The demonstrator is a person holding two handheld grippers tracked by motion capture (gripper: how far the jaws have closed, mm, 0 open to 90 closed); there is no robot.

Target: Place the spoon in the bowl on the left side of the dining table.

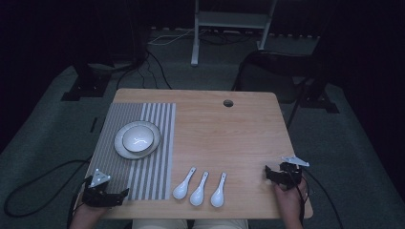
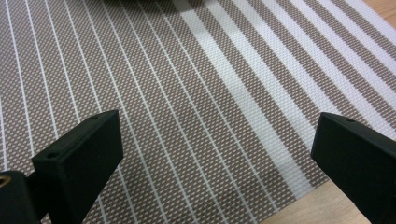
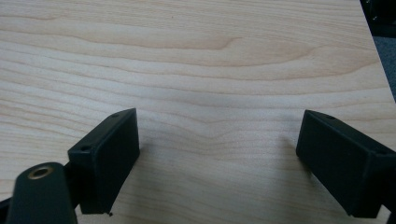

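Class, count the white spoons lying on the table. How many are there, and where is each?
3. All lie in a row on the bare wood near the front edge, right of the striped placemat: left spoon, middle spoon, right spoon. None looks hidden.

Three white spoons (image 1: 199, 187) lie on light wood table (image 1: 229, 138); the placemat (image 1: 114, 167) is brown-grey with white stripes.

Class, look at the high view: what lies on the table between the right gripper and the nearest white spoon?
Nothing: between the right gripper and the nearest spoon, the high view shows bare wooden table.
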